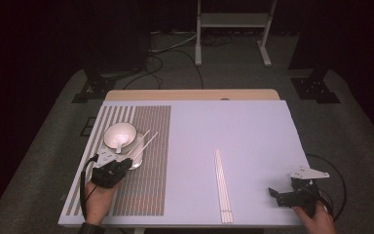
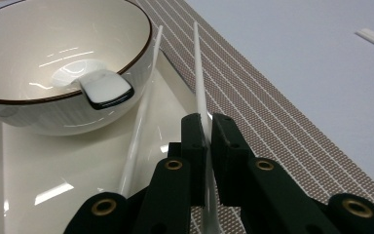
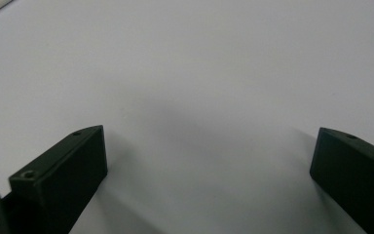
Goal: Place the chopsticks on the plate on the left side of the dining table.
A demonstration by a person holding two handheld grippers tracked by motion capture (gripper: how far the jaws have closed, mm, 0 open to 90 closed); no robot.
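Left gripper (image 2: pixel 207 127) has its jaws pinched tight on one white chopstick (image 2: pixel 198 73), grabbing it near the low end so the long part sticks out ahead toward the bowl. Prob held that low so the tip can be steered and laid down beside the second chopstick (image 2: pixel 139 122), which already lies on the square plate (image 2: pixel 53 175) w/ its far end leaning on the side of the bowl (image 2: pixel 53 48). The held one looks like it sits a bit above the plate's right edge, but tbh I can't tell from this angle if it's touching the plate or not.

Bowl sits on the plate w/ a spoon (image 2: pixel 104 88) inside, its handle hooked over the rim. Plate is on the striped placemat (image 2: pixel 282 126), so this looks like a place setting getting laid out.

Right gripper (image 1: pixel 292 195) is parked near the front right corner of the table (image 1: pixel 253 126), jaws spread wide w/ nothing between them, just bare tabletop under it. Guessing it's waiting its turn.

Room-wise: lots of open table between the two hands, only a bundle of spare chopsticks (image 1: pixel 223 187) lying mid-table, running toward the front edge. Left side is tighter, bowl and plate are right up against the gripper, and the mat runs close to the table's left edge.
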